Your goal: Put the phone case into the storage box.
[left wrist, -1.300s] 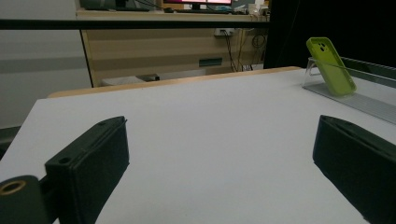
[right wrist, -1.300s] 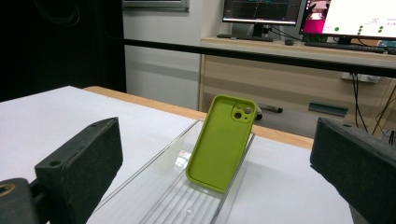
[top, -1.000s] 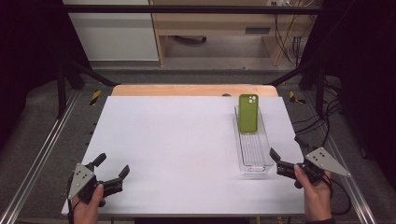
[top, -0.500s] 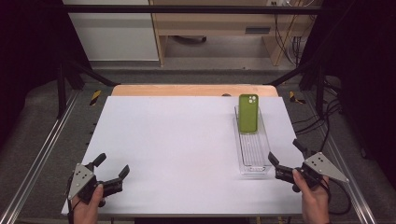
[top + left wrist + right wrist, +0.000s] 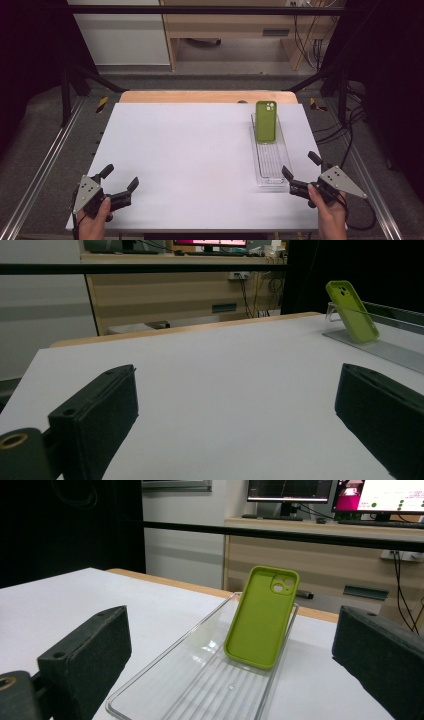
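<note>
The green phone case (image 5: 265,121) leaned tilted against the far end wall of a clear ribbed tray (image 5: 270,172) that lay lengthwise on the right side of the bench (image 5: 190,150). The bench top was a plain white sheet with a wooden edge (image 5: 200,96) showing along its far side. Beyond it stood a light wood desk (image 5: 320,555) with monitors (image 5: 380,495) on top and cables hanging at its right; dark curtains closed both sides. The left hand-held gripper (image 5: 119,179) rested at the bench's near left corner, jaws wide apart with nothing between them. The right hand-held gripper (image 5: 300,166) sat just beside the tray's near end, jaws likewise wide and empty.
</note>
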Action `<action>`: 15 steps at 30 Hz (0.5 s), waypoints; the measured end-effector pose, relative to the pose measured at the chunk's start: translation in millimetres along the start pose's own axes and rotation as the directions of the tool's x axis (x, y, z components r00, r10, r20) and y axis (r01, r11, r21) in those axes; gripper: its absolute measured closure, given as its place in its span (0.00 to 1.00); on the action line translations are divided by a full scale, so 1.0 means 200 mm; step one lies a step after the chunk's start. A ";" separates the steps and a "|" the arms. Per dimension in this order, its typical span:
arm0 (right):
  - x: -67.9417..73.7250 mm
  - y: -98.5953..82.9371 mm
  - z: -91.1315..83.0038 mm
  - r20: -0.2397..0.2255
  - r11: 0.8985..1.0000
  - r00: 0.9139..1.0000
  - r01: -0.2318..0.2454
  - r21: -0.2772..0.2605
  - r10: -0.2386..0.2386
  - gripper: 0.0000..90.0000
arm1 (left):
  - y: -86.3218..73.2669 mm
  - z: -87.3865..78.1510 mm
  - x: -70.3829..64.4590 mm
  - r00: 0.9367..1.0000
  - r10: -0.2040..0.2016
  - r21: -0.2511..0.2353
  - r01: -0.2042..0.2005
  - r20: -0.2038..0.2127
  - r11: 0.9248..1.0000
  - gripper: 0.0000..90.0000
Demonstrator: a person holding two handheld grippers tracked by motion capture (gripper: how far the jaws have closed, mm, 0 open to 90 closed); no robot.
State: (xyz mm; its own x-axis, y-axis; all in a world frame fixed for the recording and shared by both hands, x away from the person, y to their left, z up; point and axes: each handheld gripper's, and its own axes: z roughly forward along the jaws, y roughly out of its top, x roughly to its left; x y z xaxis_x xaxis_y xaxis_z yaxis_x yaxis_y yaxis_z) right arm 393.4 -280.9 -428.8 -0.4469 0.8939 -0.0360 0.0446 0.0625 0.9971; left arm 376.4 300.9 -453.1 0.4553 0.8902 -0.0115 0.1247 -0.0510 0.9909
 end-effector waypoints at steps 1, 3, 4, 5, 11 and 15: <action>0.01 0.00 0.00 -0.001 1.000 1.000 0.000 0.004 0.000 0.03 | 0.00 0.00 0.00 1.000 0.000 0.000 0.000 0.000 1.000 0.03; 0.01 -0.01 0.01 -0.008 1.000 1.000 0.005 0.004 -0.005 0.03 | 0.00 0.00 0.00 1.000 -0.001 -0.001 0.001 0.000 1.000 0.03; 0.02 -0.01 0.01 -0.009 1.000 1.000 0.004 0.007 -0.004 0.03 | 0.00 0.00 0.00 1.000 0.000 -0.002 0.000 0.000 1.000 0.03; 0.02 -0.01 0.02 -0.012 1.000 1.000 0.006 0.007 -0.006 0.03 | 0.00 0.00 0.00 1.000 0.000 -0.002 0.000 0.000 1.000 0.03; 0.05 -0.02 0.04 -0.035 1.000 0.999 0.019 0.009 -0.019 0.03 | 0.00 0.00 0.00 1.000 0.003 -0.002 -0.003 0.001 1.000 0.03; 0.07 -0.03 0.05 -0.049 1.000 0.999 0.019 0.012 -0.018 0.03 | 0.00 0.00 0.00 1.000 0.004 -0.003 -0.004 0.000 1.000 0.03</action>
State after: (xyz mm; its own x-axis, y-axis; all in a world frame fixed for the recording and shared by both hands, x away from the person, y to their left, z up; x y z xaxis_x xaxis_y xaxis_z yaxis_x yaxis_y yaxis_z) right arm 394.7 -264.1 -436.6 -0.4908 0.8698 -0.0508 0.0464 0.0844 0.9954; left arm 376.3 301.3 -453.1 0.4561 0.8899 -0.0076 0.1204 -0.0533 0.9913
